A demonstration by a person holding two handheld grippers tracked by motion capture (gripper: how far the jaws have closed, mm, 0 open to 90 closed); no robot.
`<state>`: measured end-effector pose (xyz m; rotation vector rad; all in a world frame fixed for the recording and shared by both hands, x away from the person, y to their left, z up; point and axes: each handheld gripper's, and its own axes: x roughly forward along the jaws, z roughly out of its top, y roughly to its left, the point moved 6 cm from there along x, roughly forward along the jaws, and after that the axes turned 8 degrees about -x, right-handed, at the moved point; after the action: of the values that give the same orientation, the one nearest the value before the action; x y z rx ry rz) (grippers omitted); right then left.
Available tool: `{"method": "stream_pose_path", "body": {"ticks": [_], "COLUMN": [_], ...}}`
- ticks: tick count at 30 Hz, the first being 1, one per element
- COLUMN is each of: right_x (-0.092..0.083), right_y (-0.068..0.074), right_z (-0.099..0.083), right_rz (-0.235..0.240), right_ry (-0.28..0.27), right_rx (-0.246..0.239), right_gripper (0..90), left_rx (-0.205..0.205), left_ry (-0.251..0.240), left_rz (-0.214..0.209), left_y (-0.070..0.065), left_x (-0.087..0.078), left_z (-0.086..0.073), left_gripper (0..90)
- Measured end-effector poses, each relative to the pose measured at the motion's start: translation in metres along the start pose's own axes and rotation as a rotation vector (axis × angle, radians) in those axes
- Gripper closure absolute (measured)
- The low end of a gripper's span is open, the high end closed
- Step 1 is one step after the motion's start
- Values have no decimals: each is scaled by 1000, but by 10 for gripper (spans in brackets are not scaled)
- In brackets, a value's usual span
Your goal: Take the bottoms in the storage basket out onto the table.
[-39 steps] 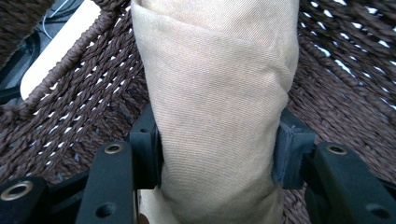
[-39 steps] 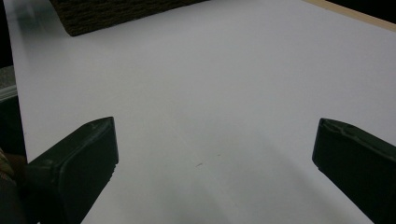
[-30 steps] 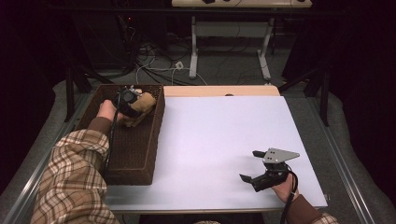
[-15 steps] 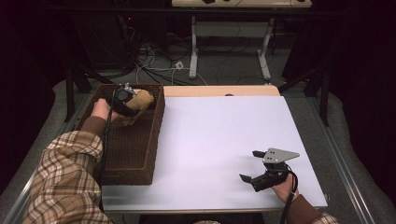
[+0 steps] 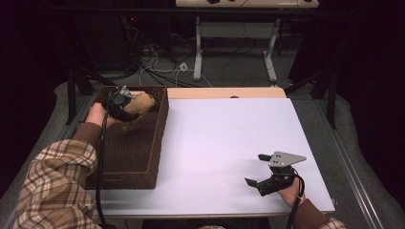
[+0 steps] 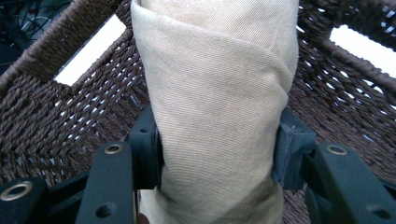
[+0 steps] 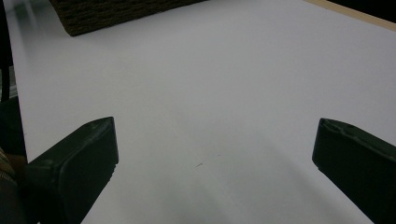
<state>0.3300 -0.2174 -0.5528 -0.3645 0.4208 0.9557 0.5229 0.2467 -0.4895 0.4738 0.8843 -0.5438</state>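
As left gripper (image 5: 125,102) has lifted beige cloth (image 6: 215,107) higher over basket (image 5: 143,157), fingers clamping it, right gripper (image 5: 260,171) unmoved, fingers open.

High view: overhead, facing forward-down. Claw views: close, low. All share basket (image 5: 143,157).

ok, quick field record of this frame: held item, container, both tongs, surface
held item: tan rolled cloth, clamped across its middle
container: dark brown woven basket, at the left of the table, cloth over its far end
left tongs: shut on the cloth, pads pressing both sides
right tongs: open, nothing between the jaws, low over the sheet near the front right
surface: white sheet on the table, basket standing on its left edge
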Motion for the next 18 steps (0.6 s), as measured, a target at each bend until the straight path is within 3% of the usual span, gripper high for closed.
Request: {"method": "stream_pose_path", "body": {"ticks": [18], "right_x": [1], "right_y": [0], "right_z": [0], "right_rz": [-1], "right_ry": [0], "right_rx": [3], "right_gripper": [0], "left_rx": [-11], "left_ry": [-56], "left_rz": [-38], "left_y": [-10], "left_x": [-22], "left_z": [-16], "left_gripper": [466]}}
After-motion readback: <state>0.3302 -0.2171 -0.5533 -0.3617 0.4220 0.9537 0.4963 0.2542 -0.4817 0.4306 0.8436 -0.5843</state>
